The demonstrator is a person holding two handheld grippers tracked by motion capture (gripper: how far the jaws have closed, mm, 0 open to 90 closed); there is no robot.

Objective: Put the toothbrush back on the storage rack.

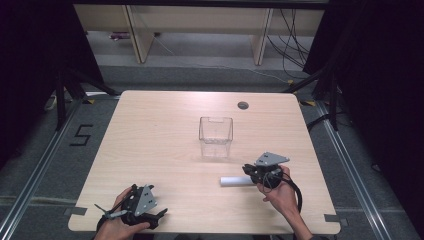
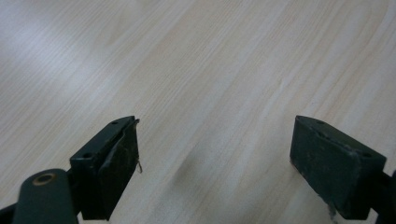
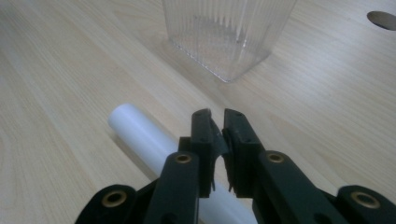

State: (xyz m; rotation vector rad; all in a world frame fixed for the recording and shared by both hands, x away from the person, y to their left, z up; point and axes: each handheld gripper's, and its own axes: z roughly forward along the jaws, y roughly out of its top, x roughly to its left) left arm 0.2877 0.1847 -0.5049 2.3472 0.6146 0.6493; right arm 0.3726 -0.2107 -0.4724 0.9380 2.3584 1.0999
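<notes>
over white tube (image 3: 140,135), r gripper (image 3: 215,122) – jaws together

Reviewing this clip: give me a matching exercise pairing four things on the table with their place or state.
Things:
1. left gripper
2. right gripper
3. white tube
4. clear container

States:
A. stands upright at mid-table
B. jaws wide apart over bare wood
C. lies flat on the table
D. jaws close together above the tube

Pairs: 1-B, 2-D, 3-C, 4-A
</notes>
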